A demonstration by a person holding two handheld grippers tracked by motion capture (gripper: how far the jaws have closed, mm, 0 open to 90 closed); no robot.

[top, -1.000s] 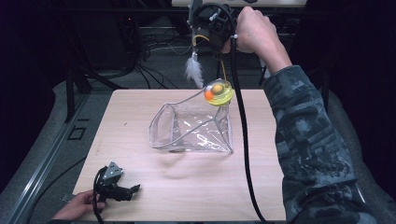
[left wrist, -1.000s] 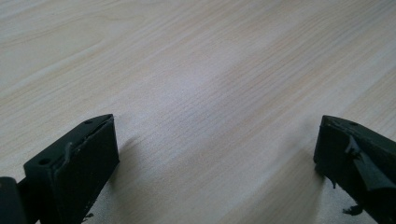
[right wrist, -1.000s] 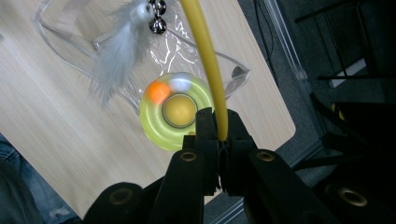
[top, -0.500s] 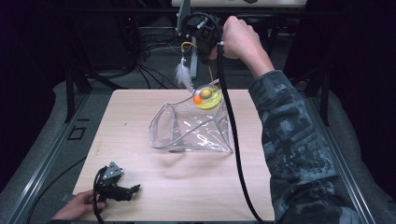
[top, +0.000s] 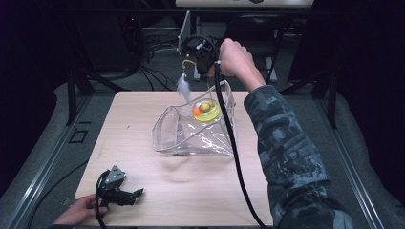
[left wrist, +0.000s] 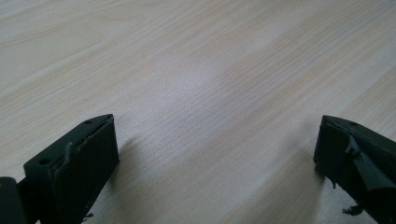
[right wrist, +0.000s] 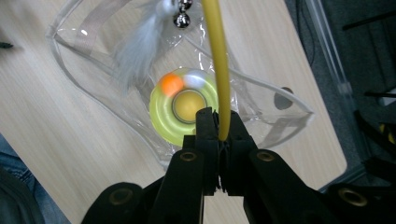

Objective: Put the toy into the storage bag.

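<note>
A yellow disc toy [top: 206,111] with an orange ball and a pale ball hangs at the open mouth of a clear plastic bag [top: 191,136] lying on the wooden table [top: 138,109]. From the disc [right wrist: 184,109] a thin yellow stem [right wrist: 215,56] arches up, carrying a white feather [right wrist: 135,46] and a small bell [right wrist: 181,18]. My right gripper [right wrist: 218,122] is shut on that stem just above the disc; the high view shows it [top: 203,59] above the bag's far end. Near the front left corner, my left gripper [top: 136,193] lies on the table, its jaws [left wrist: 215,154] wide apart over bare wood.
The bag's open rim [right wrist: 280,100] faces the table's far right side. Dark cables and a metal frame [top: 71,90] stand beyond the far edge. A black cable [top: 234,143] trails from the right gripper across the table's right part.
The right hand has come down and to the left with the toy, bringing the yellow disc lower onto the bag's mouth. The left gripper has stayed where it was.
</note>
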